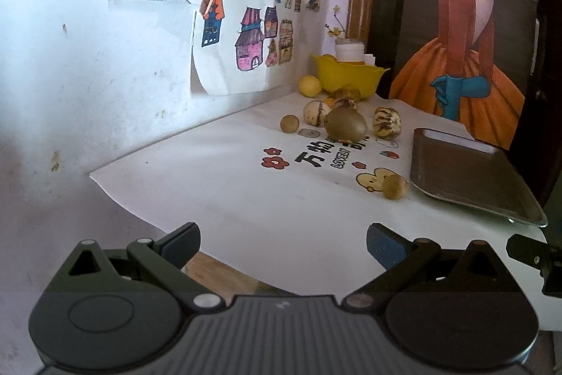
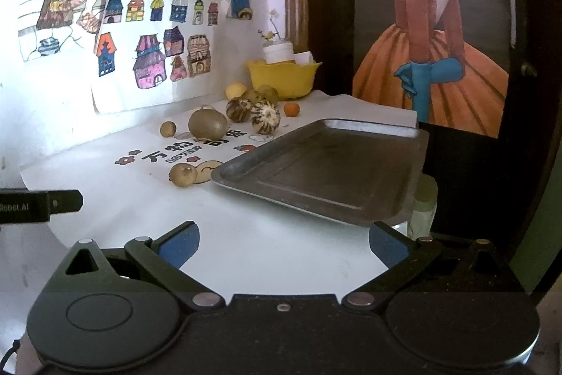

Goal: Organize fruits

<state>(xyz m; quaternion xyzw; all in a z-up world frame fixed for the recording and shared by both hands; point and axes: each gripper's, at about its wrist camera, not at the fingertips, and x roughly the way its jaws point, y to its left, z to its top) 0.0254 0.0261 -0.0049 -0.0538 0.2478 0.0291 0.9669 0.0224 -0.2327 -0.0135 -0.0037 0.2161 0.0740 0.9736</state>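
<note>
Left tongs (image 1: pixel 283 243) wide open, empty, level over near edge of tabletop (image 1: pixel 246 199), aimed fwd at fruits. Right tongs (image 2: pixel 283 243) also spread wide, empty, just short of metal tray (image 2: pixel 326 171). Kiwi (image 2: pixel 208 124), striped fruits (image 2: pixel 265 117) clustered at back by yellow bowl (image 2: pixel 284 76); small brown fruit (image 2: pixel 182 174), maybe longan, just beside tray's left edge.

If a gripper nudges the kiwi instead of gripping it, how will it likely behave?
The kiwi looks rounded and egg-shaped, so it would probably roll or wobble. It lies loose on smooth paper, so it may also slide. Nearby striped fruit could get bumped.
</note>
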